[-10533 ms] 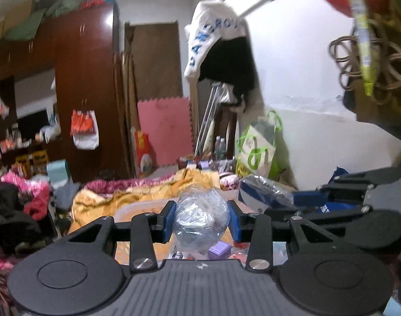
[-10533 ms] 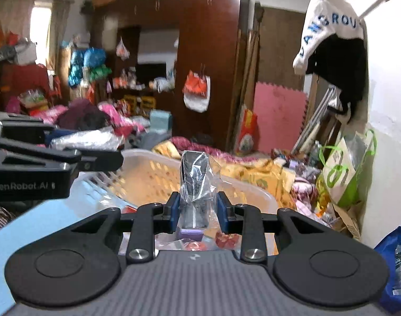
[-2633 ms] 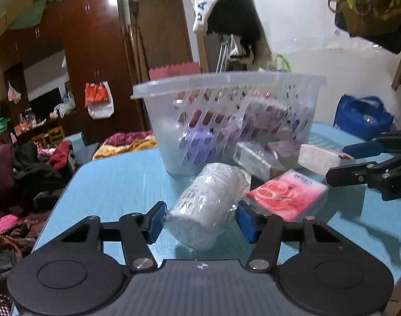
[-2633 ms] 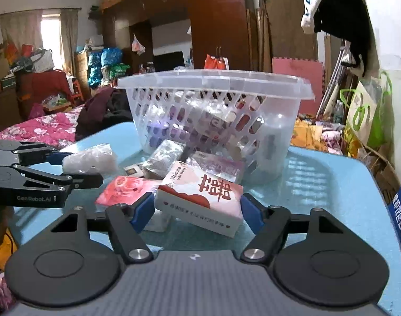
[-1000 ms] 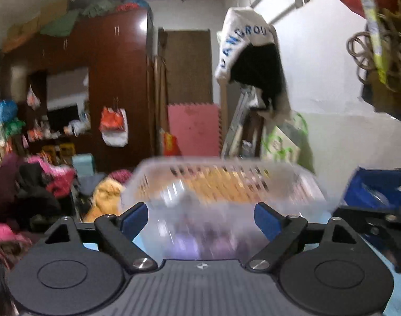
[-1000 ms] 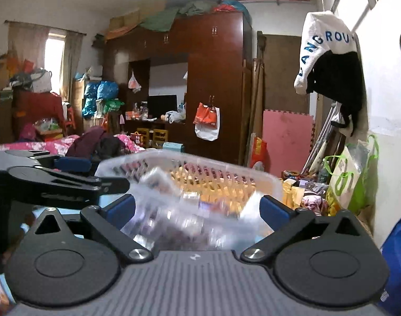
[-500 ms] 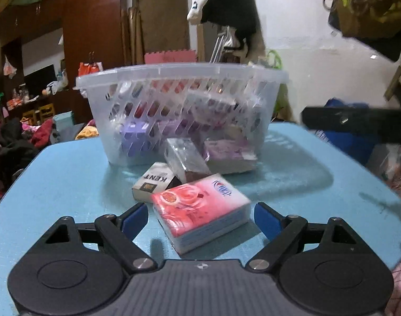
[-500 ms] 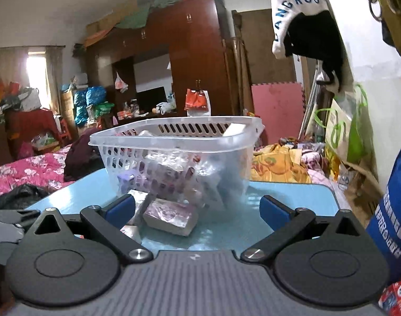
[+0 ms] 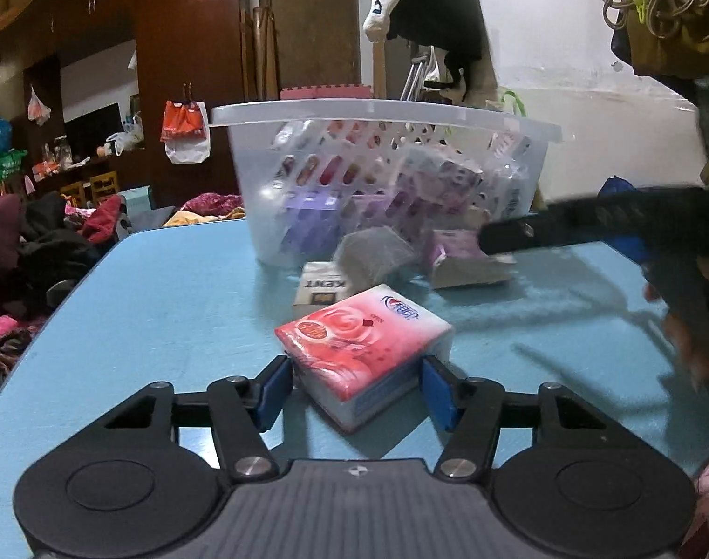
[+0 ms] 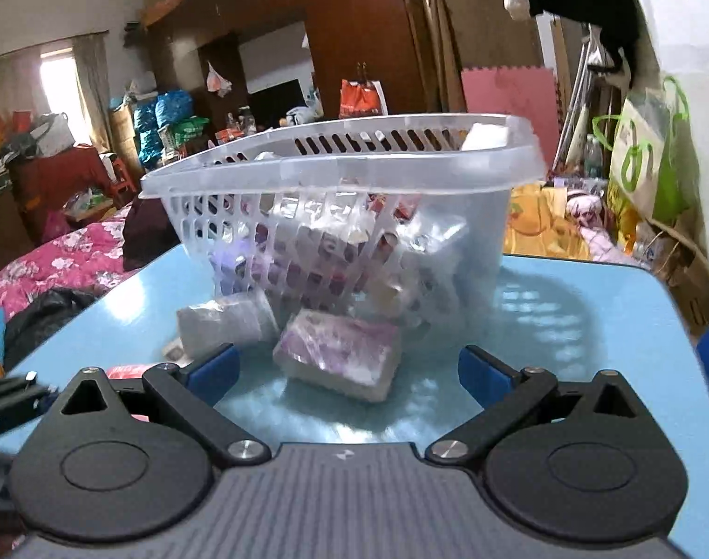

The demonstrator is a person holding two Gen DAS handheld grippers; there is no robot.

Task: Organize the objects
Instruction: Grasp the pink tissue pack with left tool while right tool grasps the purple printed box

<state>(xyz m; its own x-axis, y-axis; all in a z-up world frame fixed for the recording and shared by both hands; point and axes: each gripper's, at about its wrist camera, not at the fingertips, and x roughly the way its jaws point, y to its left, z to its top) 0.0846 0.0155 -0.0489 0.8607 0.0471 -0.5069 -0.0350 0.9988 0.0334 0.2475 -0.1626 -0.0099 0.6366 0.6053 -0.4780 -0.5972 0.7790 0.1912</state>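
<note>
A clear slotted basket (image 9: pixel 382 114) full of small packs stands on the blue table (image 9: pixel 168 289); it also shows in the right wrist view (image 10: pixel 336 163). My left gripper (image 9: pixel 354 386) has its jaws closed against the sides of a pink tissue pack (image 9: pixel 361 342) that lies on the table. My right gripper (image 10: pixel 347 368) is open and low over the table, with a purple tissue pack (image 10: pixel 338 354) just ahead between its fingers. The right gripper shows blurred at the right of the left wrist view (image 9: pixel 587 228).
A white KENT box (image 9: pixel 319 286), a grey wrapped pack (image 9: pixel 371 256) and a purple pack (image 9: pixel 461 256) lie in front of the basket. A clear wrapped roll (image 10: pixel 226 321) lies left of the purple pack. Clothes and bags crowd the room beyond the table's edges.
Both grippers dropped objects into the basket and came back down to the table. In the last half second my left gripper's jaws closed onto the pink tissue pack; my right gripper moved toward the purple pack.
</note>
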